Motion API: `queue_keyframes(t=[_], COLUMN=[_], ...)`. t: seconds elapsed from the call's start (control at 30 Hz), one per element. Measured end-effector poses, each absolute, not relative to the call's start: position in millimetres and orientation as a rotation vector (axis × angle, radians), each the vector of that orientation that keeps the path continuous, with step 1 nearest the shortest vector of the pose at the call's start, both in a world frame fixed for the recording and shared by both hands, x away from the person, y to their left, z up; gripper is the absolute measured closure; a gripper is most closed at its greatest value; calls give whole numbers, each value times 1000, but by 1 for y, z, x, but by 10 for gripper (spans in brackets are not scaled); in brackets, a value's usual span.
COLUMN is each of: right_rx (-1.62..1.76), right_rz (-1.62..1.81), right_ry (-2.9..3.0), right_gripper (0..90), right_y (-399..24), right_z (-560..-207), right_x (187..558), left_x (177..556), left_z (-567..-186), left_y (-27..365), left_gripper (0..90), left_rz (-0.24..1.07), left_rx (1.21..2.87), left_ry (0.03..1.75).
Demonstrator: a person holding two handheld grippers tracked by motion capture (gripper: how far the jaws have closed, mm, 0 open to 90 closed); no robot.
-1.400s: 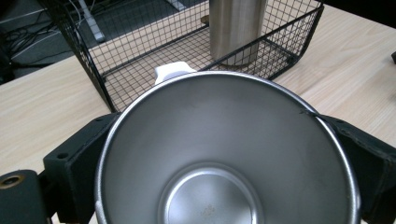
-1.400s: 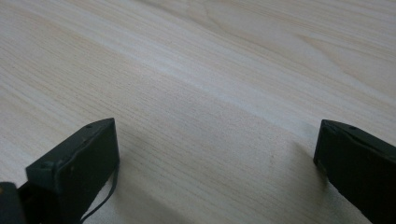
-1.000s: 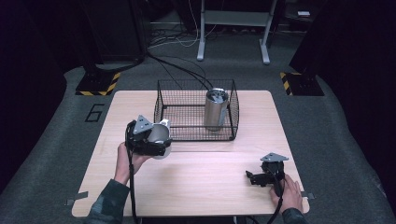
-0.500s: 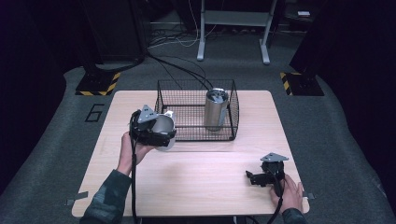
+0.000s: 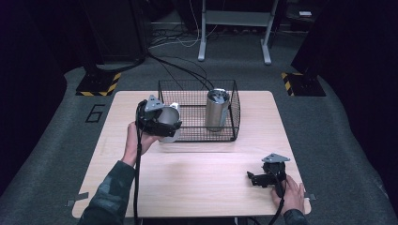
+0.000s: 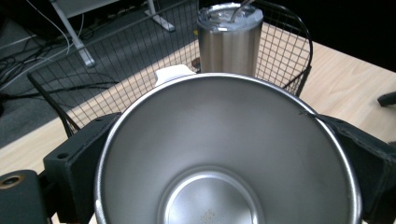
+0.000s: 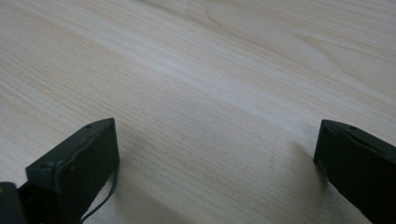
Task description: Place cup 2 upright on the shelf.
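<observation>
The left claw (image 5: 162, 123) is clenched around the open stainless-steel cup (image 5: 170, 121), tipped on its side just outside the black wire basket (image 5: 197, 93) at its nine o'clock edge, presumably to lift it over the rim beside the lidded steel tumbler (image 5: 217, 108). Since half a second ago, it rose slightly toward the basket. The right claw (image 5: 256, 179) rests released on the pale wooden tabletop (image 5: 197, 183) at five o'clock.
</observation>
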State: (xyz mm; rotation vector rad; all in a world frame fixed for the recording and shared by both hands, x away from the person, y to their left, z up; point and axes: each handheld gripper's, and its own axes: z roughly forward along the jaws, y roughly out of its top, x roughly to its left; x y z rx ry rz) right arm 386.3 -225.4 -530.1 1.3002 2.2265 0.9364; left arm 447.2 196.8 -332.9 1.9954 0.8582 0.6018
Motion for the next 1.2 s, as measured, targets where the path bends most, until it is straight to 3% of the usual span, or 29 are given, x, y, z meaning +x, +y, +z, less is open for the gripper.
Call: queue_keyframes(t=[1.2], right_rx=[1286], right_rz=[932], right_ry=[2233], right_gripper=[0], right_y=[-226], right_z=[-530], right_x=[387], left_x=[523], left_z=[-319], left_y=[155], left_gripper=[61], left_rz=[605], left_rx=[2045], left_ry=[888])
